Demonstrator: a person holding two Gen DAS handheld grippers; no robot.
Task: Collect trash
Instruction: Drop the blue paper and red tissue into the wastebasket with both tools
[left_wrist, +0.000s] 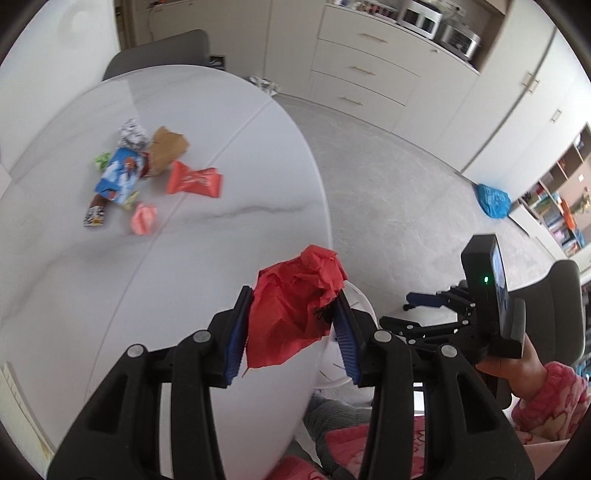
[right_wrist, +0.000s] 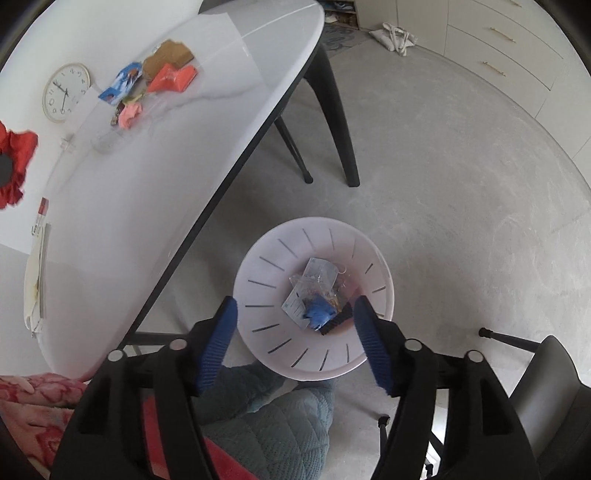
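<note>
Left gripper (left_wrist: 293, 325) level, gripping red paper (left_wrist: 295, 314)

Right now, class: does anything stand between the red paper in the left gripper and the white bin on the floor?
Nothing visible does. The left gripper holds the red paper past the table edge, and the bin stands open-topped below.

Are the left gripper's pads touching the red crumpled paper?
Touching. The left wrist view shows the left gripper with both blue pads pressed against the red crumpled paper.
</note>
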